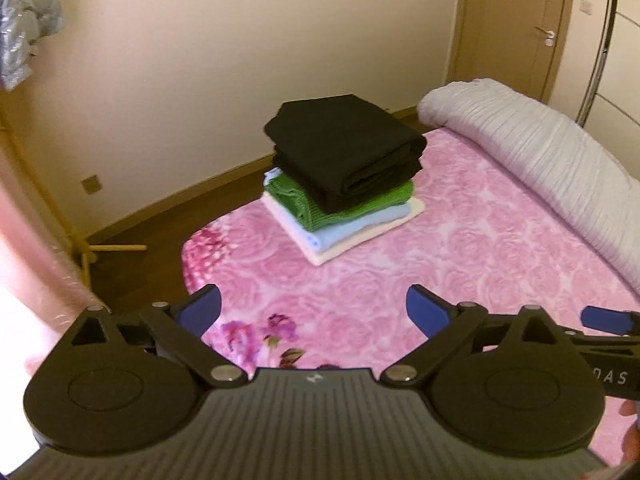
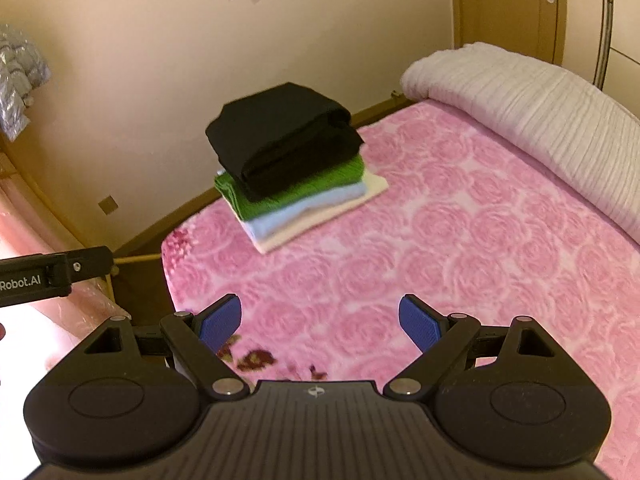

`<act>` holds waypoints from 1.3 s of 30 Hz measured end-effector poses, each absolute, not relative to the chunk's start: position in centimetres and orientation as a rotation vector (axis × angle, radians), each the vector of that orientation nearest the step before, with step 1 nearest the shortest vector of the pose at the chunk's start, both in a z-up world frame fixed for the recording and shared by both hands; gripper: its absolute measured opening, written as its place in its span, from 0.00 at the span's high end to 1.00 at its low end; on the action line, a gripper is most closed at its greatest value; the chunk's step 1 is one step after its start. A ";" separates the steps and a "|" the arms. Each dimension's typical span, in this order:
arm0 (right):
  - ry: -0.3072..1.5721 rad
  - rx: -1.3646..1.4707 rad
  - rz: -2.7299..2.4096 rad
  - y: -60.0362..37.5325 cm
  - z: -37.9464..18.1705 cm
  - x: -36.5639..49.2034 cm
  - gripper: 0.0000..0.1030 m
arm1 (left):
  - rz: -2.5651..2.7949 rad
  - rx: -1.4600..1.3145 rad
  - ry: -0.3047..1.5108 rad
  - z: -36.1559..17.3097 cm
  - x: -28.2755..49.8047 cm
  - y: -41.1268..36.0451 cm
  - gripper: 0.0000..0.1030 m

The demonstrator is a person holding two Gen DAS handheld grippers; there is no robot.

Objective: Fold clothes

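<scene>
A stack of folded clothes [image 1: 344, 172] sits near the far left corner of the pink floral bed [image 1: 460, 264]: a black garment [image 1: 344, 140] on top, then green [image 1: 308, 208], light blue and cream pieces. It also shows in the right wrist view [image 2: 288, 160]. My left gripper [image 1: 314, 310] is open and empty, held above the bed's near part, well short of the stack. My right gripper [image 2: 320, 320] is open and empty too, also above the bed [image 2: 460, 260]. The right gripper's blue tip shows at the left view's right edge [image 1: 608, 318].
A rolled white quilt [image 1: 540, 152] lies along the bed's right side [image 2: 532, 112]. A cream wall [image 1: 180, 80] and dark floor lie beyond the bed. A wooden rack [image 1: 86, 248] stands at the left. A door [image 1: 516, 32] is at the back right.
</scene>
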State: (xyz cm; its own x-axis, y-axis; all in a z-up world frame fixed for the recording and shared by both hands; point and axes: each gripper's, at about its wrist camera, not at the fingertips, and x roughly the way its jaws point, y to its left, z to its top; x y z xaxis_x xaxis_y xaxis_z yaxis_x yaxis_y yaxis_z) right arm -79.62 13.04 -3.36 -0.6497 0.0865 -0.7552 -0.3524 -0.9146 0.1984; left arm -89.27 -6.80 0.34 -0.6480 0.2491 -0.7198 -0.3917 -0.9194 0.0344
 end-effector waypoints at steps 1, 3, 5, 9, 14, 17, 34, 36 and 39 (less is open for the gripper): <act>0.474 -1.171 2.604 12.9 -3.4 -79.3 0.14 | 2.571 -1.071 0.275 0.3 -88.9 -6.8 0.02; 0.440 -1.178 2.607 12.6 -3.3 -78.9 0.14 | 2.599 -1.064 0.288 0.1 -88.2 -6.7 0.01; 0.407 -1.188 2.608 12.4 -3.2 -78.7 0.14 | 2.610 -1.066 0.282 -0.1 -87.8 -6.5 0.01; 0.364 -1.204 2.603 12.5 -2.9 -78.7 0.14 | 2.602 -1.090 0.220 -0.5 -87.7 -6.4 0.01; 0.333 -1.223 2.582 13.4 -3.0 -79.4 0.14 | 2.643 -1.098 0.200 -1.3 -87.9 -5.9 0.01; 0.327 -1.249 2.558 13.9 -3.3 -80.2 0.14 | 2.656 -1.068 0.263 -1.5 -88.3 -5.0 0.01; 0.367 -1.356 2.448 15.6 -5.8 -85.3 0.14 | 2.526 -1.192 0.278 -4.3 -92.4 -2.7 0.01; 0.371 -1.363 2.441 15.8 -6.0 -85.7 0.14 | 2.520 -1.206 0.275 -4.8 -92.9 -2.5 0.01; 0.376 -1.373 2.430 16.2 -6.5 -86.3 0.14 | 2.520 -1.212 0.280 -5.3 -93.6 -2.0 0.01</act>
